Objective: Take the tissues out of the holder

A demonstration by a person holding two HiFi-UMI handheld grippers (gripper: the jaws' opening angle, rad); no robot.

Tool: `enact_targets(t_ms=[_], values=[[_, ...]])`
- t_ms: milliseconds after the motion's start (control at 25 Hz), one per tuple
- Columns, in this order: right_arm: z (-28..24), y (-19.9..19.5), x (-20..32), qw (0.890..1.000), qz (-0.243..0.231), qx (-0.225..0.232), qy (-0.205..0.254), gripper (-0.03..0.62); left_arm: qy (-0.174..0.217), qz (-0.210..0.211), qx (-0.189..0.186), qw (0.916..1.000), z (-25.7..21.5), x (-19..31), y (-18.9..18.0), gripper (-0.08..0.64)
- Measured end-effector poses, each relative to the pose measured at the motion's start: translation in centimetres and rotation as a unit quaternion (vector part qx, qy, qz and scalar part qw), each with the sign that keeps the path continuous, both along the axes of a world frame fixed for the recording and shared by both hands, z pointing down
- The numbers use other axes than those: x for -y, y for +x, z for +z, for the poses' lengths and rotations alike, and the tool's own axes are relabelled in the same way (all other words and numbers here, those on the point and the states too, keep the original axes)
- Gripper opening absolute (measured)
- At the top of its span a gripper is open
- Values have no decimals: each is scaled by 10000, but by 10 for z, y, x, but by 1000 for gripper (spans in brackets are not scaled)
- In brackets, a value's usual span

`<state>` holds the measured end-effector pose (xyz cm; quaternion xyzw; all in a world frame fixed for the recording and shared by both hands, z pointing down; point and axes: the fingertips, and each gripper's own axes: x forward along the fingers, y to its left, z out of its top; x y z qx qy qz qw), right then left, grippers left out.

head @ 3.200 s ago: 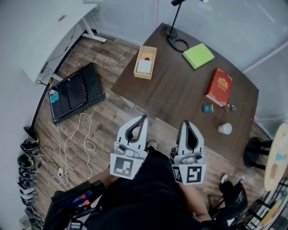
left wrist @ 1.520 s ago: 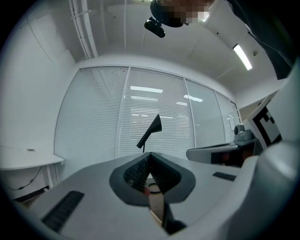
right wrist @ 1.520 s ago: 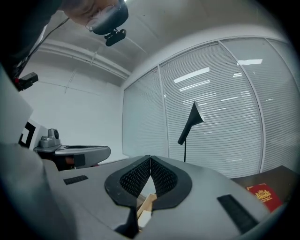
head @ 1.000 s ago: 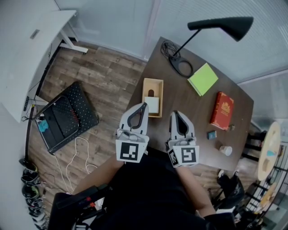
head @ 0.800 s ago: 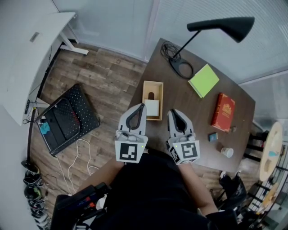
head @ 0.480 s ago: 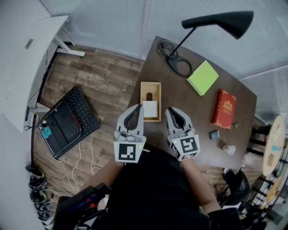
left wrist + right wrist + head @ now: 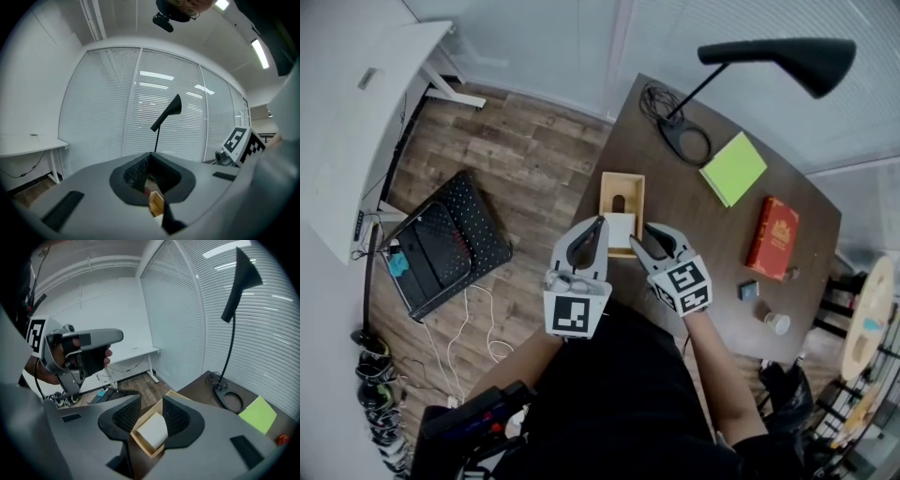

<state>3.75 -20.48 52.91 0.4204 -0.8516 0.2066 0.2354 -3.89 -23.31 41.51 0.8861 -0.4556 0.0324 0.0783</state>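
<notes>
A small open wooden holder [image 7: 635,181] stands near the left edge of the dark table [image 7: 712,239], with a white stack of tissues [image 7: 620,228] in its near end. My right gripper [image 7: 643,236] tilts down just above that end. Its jaws have just been opening and nothing is pressed between them. In the right gripper view the tissues [image 7: 152,430] and the holder's rim [image 7: 177,396] show through the gap of the right gripper [image 7: 151,400]. My left gripper [image 7: 600,223] hovers beside the holder's left side, tips together. A corner of the holder [image 7: 156,204] shows below the left gripper [image 7: 151,154].
On the table stand a black desk lamp [image 7: 773,52], a green notepad [image 7: 733,169], a red book [image 7: 776,238], a small blue object [image 7: 748,290] and a paper cup [image 7: 777,323]. A black perforated case [image 7: 441,244] lies on the wooden floor; a white desk [image 7: 356,103] stands at the left.
The right gripper has dropped and tipped down toward the holder, and its jaws have spread apart. The left gripper has shifted slightly toward the holder.
</notes>
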Motion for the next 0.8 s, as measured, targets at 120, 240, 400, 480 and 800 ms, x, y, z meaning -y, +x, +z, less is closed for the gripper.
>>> enact_targets(t_ms=[120,240,400,480,800], values=[[17,-5,3,9991,-326,-197,-190,154,-69,-58,-13,10000,2,2,-2,-2],[35,-11,3,9960,-688,-257,-506,189,-206,-151,-161,9995,-1,4,-8,-2],[68,-7,-4,9871,-1143,-590,-955,256,-198,-185,-116,9996,-4,3,-13,-2],[77,-6,-6,9829,-1356,-794,-954,258,-229,-184,-98,9995,-3,0,-13,-2],[106,-10,-7,9595,-2072,-1636,-988,270,-417,-233,-165,9987,3,-9,-18,-2]])
